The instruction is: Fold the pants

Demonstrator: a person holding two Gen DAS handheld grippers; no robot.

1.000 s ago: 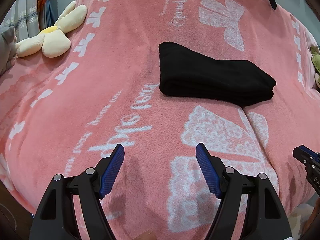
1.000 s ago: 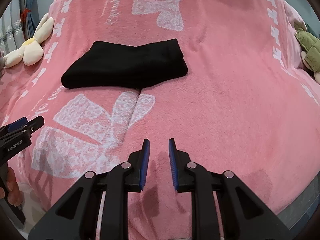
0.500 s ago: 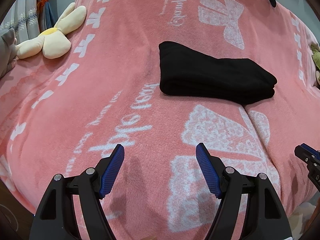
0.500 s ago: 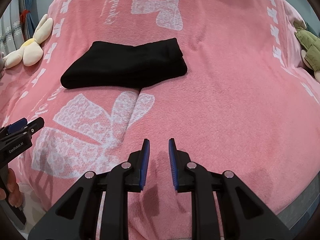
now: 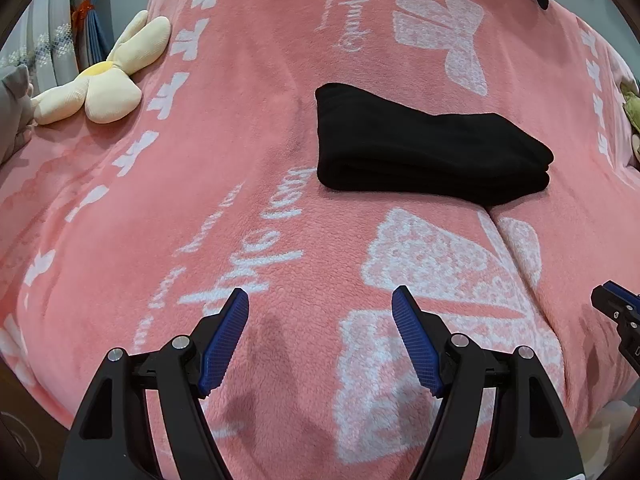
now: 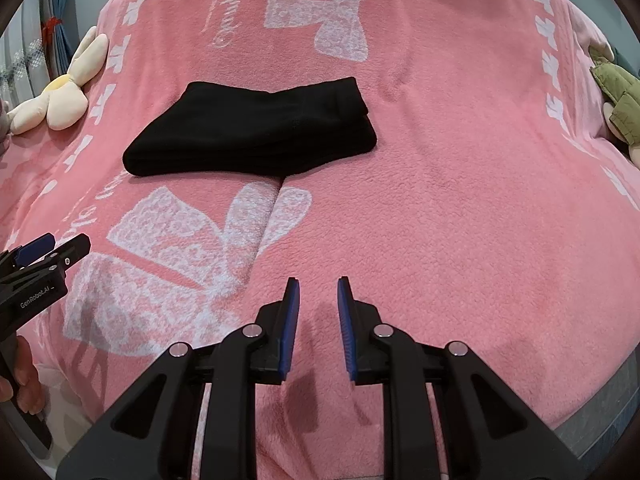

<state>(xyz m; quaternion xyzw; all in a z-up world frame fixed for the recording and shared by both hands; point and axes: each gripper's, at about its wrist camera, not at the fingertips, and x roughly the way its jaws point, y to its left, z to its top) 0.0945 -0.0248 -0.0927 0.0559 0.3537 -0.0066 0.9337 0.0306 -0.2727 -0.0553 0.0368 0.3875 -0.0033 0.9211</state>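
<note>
The black pants (image 5: 424,152) sit folded mid-frame on the pink blanket (image 5: 240,128), nothing blocking them. Left gripper (image 5: 320,300) gapes wide, right gripper (image 6: 318,284) is narrow, both empty. Cream plush (image 5: 104,84) upper left, green plush (image 6: 616,96) at right edge.

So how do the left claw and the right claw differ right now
The left claw has its blue pads spread wide apart; the right claw has its pads much closer, with only a narrow gap. The left claw sits over the blanket's white bow print, the right claw over plain pink. Both are empty, held back from the folded black pants.
</note>
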